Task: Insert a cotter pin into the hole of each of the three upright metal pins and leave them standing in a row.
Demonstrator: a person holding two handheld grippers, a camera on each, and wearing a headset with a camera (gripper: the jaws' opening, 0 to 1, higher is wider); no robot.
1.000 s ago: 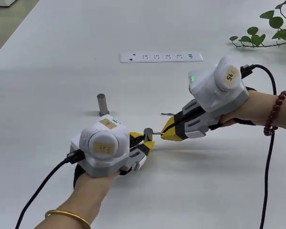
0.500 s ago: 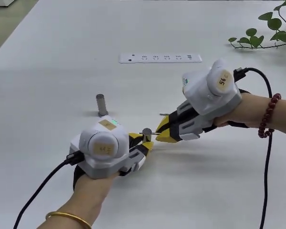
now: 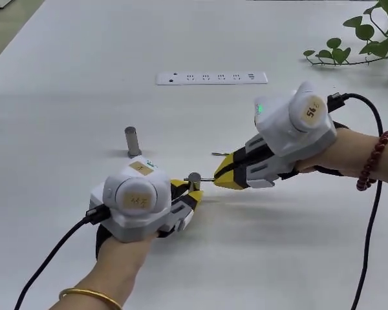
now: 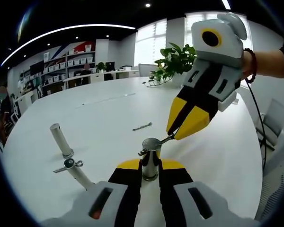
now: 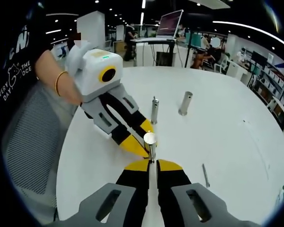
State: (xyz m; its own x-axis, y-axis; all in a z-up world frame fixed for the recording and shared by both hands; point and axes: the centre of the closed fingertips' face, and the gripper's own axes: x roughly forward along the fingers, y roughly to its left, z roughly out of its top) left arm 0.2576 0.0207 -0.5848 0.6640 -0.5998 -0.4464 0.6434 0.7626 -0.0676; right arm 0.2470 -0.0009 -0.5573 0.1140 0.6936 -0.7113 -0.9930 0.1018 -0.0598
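Fingers of the left gripper [image 4: 151, 165] are clamped on the lower shaft of the held metal pin [image 4: 151, 150]. This pin stands upright between the yellow tips, and its base appears to rest on the table [image 3: 64, 77].

Right gripper [image 5: 153, 165]: jaws pinched together on the tail of a cotter pin [image 4: 166, 139]. In the left gripper view this gripper comes in from the right, with its tips just beside the pin head. The cotter pin runs level through the hole under the head, and a short end shows on the far side.

Table: white, wide, both grippers low over its near half.

Plant [image 3: 365, 35]: far right corner in the head view, well apart from the work.

Power strip [image 3: 211, 78]: flat on the table beyond the grippers, well apart.

Second metal pin [image 5: 154, 109]: upright, just beyond the left gripper in the right gripper view. A second cotter pin [image 4: 66, 165] sits across its hole.

Plain metal pin [image 3: 132, 141]: upright, hole empty, near the second one and left of the held pin in the head view.

Loose cotter pin [image 3: 220, 154]: flat on the table, near the right gripper's tips, touching nothing.

Wrists: bead bracelet [image 3: 373, 160] on the right, gold bangle [image 3: 90, 296] on the left.
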